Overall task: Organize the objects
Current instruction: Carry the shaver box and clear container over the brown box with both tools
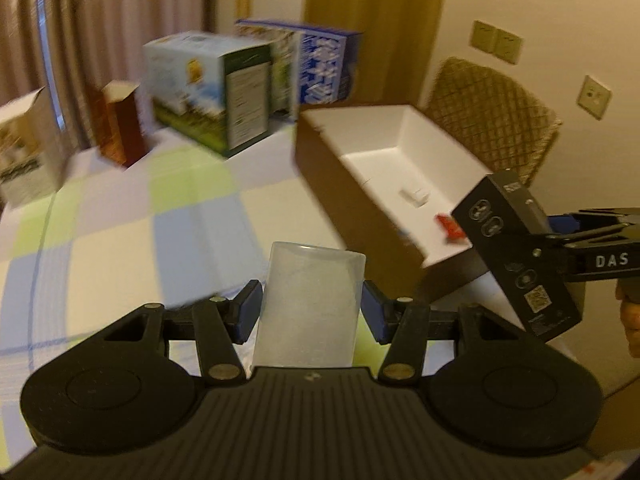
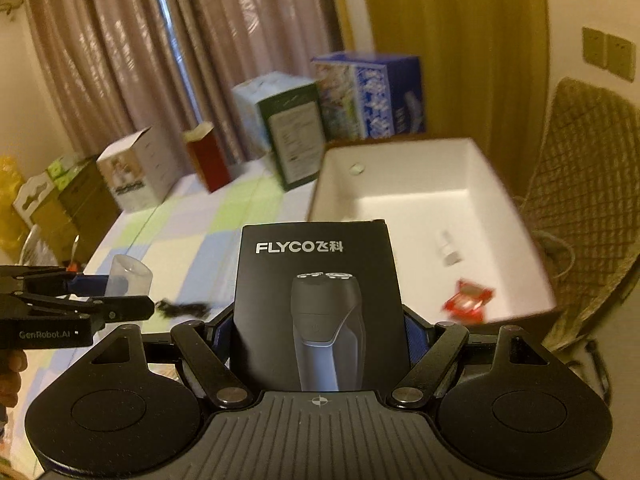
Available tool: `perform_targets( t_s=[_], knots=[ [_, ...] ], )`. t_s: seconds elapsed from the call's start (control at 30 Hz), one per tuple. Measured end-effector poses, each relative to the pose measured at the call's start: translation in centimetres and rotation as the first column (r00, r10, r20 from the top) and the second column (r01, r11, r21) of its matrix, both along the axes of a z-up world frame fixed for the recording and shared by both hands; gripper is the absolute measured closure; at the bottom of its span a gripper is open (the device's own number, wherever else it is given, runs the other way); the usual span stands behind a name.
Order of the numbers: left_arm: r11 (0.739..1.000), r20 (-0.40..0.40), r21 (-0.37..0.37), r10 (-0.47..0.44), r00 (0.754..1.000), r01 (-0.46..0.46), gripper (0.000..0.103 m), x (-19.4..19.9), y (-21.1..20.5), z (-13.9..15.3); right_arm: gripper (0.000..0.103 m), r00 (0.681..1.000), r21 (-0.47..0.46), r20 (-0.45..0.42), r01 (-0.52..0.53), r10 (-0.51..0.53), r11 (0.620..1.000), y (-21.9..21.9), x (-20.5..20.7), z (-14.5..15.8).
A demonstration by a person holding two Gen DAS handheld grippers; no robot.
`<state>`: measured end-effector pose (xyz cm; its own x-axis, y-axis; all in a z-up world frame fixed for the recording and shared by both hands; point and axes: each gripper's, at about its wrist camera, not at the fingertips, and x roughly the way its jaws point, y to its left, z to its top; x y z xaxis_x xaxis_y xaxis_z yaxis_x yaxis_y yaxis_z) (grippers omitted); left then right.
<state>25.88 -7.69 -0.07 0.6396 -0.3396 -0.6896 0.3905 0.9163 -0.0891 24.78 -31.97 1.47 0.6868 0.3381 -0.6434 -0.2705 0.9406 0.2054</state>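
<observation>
A frosted plastic cup (image 1: 310, 304) is pinched in the left gripper's (image 1: 312, 312) jaws and a black shaver box (image 2: 318, 304) in the right gripper's (image 2: 318, 332) jaws, both above the checked table (image 1: 120, 224) beside an open white-lined box (image 2: 420, 200).

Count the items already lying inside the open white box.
2 visible. A small white item lies mid-floor of the white box; a red item lies near its front wall. More may be hidden behind the black carton.
</observation>
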Motion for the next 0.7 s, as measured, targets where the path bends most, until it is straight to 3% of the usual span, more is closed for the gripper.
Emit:
perform_targets(
  t_s=[0.33,0.7],
  knots=[
    [0.997,0.044,-0.016,-0.069,0.997,0.069,0.054,4.4,-8.8,1.5,0.027,0.999,-0.003,0.035,0.041,-0.041,0.999,-5.5,5.3,1.1],
    [0.999,0.013,0.010,-0.037,0.999,0.037,0.054,11.8,-14.6,0.2,0.027,1.000,-0.064,-0.001,-0.009,0.009,0.998,-7.8,13.8,-0.9]
  ],
)
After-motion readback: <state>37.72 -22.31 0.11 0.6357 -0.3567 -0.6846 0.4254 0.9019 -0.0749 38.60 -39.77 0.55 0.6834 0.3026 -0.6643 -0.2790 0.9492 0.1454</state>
